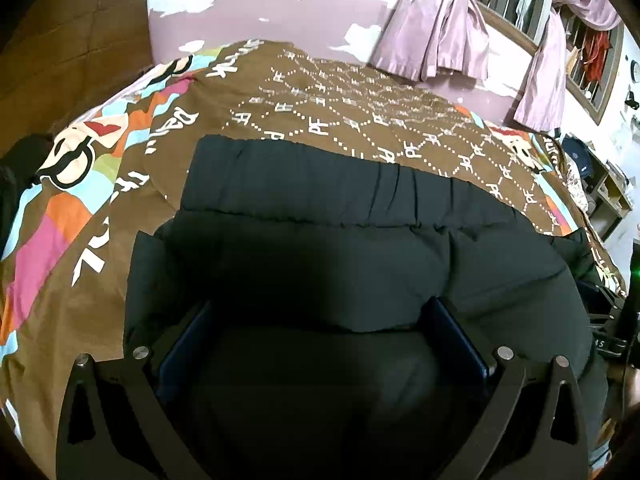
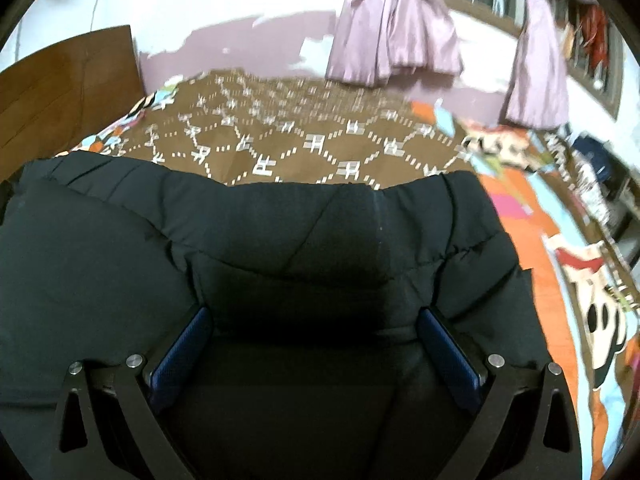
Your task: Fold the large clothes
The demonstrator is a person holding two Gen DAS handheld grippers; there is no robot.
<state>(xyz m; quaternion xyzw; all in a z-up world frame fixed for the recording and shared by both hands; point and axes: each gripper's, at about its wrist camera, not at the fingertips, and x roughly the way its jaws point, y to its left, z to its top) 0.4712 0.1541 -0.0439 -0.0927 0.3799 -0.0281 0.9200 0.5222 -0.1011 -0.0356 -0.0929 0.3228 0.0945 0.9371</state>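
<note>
A black padded jacket [image 1: 320, 216] lies on a bed with a brown patterned bedspread [image 1: 360, 108]. Its elastic hem faces away from me. My left gripper [image 1: 320, 320] hovers low over the jacket's near part, jaws wide apart, blue pads [image 1: 188, 336] on either side of a puffed bulge of fabric. In the right wrist view the same jacket [image 2: 280, 220] fills the lower frame. My right gripper [image 2: 316, 332] stands wide open over it too, with dark fabric between its pads [image 2: 444, 340]. Whether the pads touch the fabric I cannot tell.
A wooden headboard [image 1: 76, 48] stands at the far left. Tied pink curtains [image 1: 440, 32] hang by a barred window behind the bed. Shelves with clutter [image 1: 600, 184] stand at the right of the bed. The bedspread beyond the jacket is bare.
</note>
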